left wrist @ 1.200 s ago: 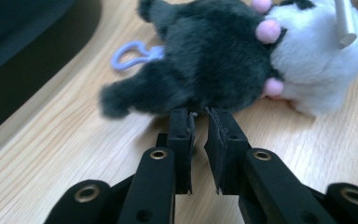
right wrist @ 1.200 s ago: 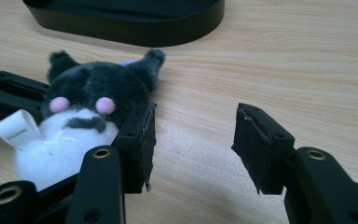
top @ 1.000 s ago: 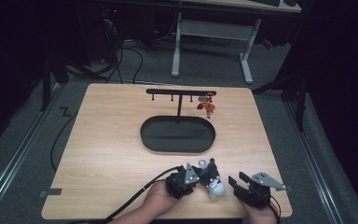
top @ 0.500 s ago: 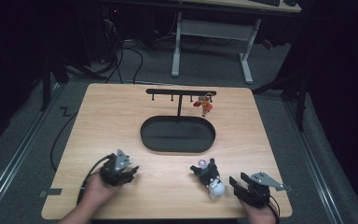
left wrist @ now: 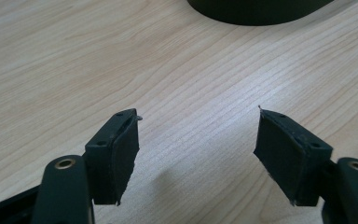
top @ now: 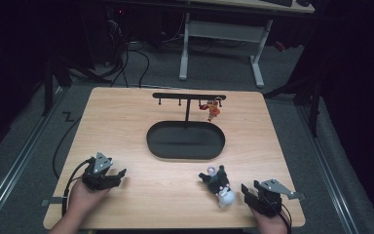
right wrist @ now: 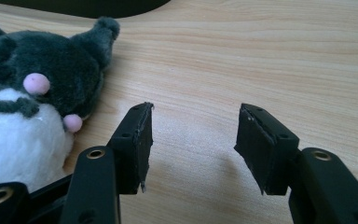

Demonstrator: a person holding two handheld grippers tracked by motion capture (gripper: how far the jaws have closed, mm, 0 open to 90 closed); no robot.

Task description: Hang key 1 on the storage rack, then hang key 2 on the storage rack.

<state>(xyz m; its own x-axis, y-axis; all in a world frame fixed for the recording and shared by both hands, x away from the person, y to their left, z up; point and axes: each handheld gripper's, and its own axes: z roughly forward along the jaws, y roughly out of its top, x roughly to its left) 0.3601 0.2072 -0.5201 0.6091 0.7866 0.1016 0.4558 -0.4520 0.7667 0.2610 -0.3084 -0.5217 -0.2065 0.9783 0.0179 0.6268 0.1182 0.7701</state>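
A dark grey and white plush toy lies on the wooden table near its front edge, right of centre. My right gripper rests just right of it, open, with bare wood between its jaws; in the right gripper view the plush toy lies beside the left jaw, apart from it. My left gripper sits at the front left of the table, far from the toy. Its jaws have just been opening and stand open over bare wood, with nothing between them.
A black oval tray lies at the table's middle. Behind it stands a black rack with hooks; a small orange-red figure hangs at its right end. The tray's edge shows ahead of the left gripper.
The left hand has drawn away from the plush toy, leftward along the front edge to the table's front left, and its jaws stand wider. The toy and the right gripper have stayed in place.
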